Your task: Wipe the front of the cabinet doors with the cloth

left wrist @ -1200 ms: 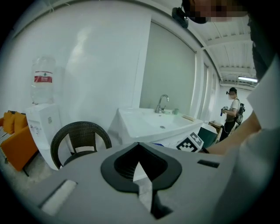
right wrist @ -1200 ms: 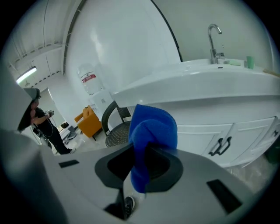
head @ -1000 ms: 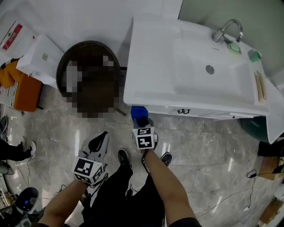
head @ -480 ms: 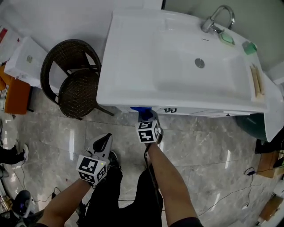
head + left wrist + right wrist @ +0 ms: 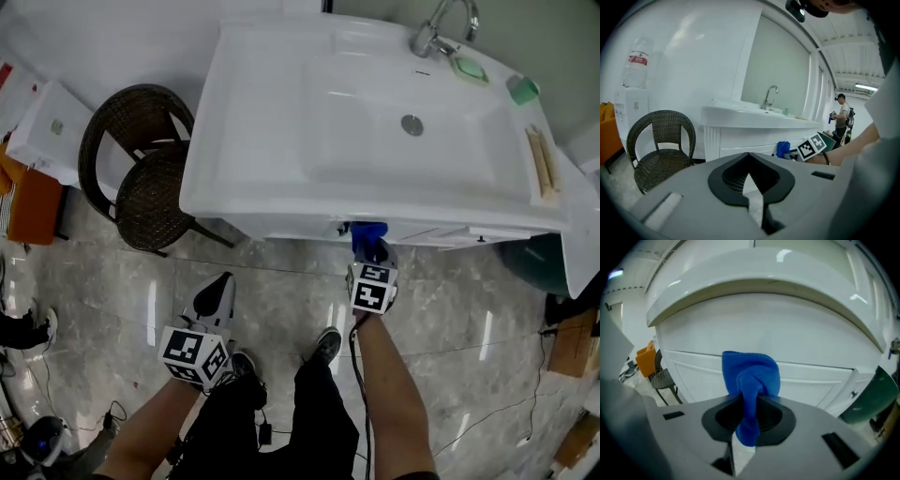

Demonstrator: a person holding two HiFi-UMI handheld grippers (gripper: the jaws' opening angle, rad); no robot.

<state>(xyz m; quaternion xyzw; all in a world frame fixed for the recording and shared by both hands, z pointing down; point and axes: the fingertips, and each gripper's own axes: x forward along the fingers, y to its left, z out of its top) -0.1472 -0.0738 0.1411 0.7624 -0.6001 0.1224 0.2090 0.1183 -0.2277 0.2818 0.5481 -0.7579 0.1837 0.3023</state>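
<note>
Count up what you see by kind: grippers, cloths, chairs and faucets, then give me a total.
Grippers: 2 (left gripper, right gripper)
Blue cloth: 1
Wicker chair: 1
Faucet: 1
Total: 5

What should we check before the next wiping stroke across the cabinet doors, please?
1. Cloth secured: the right gripper is shut on the blue cloth. Ok.
2. Cloth touching the cabinet doors: it is held close to the front, but contact does not show. Cannot tell.
3. Door fronts beside the cloth free of obstacles: only bare white panels show. Ok.
4. Left gripper out of the way: shut, empty, held back from the cabinet. Ok.
5. Wicker chair clear of the stroke: it stands off to the left. Ok.
</note>
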